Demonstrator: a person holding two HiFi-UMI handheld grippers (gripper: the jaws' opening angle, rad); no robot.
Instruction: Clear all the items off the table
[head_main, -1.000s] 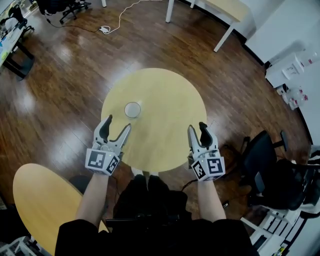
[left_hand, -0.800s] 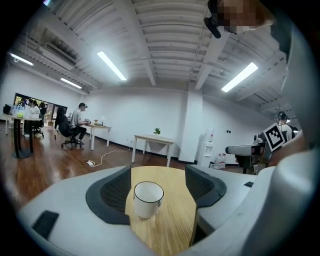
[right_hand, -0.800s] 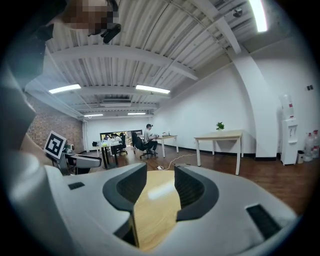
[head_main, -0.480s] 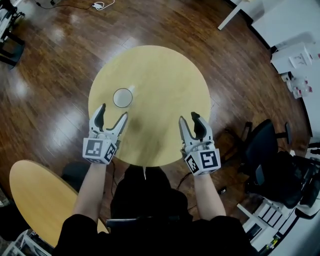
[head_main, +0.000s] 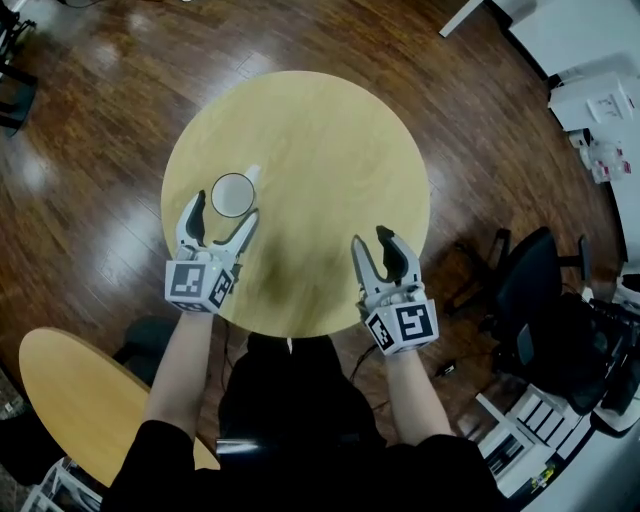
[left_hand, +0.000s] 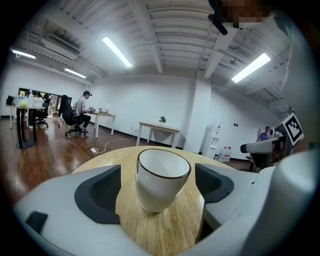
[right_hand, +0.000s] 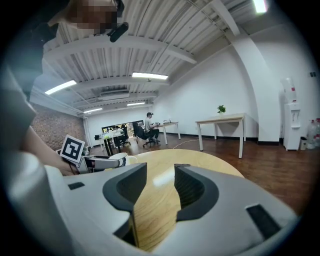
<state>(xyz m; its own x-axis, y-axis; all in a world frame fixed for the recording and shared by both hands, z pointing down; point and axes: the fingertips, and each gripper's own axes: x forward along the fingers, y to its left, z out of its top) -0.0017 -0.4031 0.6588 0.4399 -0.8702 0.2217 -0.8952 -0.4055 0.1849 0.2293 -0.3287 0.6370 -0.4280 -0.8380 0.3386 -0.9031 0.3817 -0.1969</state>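
Note:
A white cup with a dark rim and a small handle stands upright on the left part of the round wooden table. My left gripper is just before it with its jaws opening wide. In the left gripper view the cup stands between the two jaws, with table showing on both sides and no pad touching it. My right gripper hovers over the table's near right edge. Its jaws stand partly apart with only bare tabletop between them.
A second round wooden table sits at lower left. A black office chair stands close on the right, and a white cabinet at upper right. Dark wooden floor surrounds the table. Desks and seated people are far off.
Both grippers have moved forward over the table. The left jaws have spread wider and now flank the cup, which was ahead of them before.

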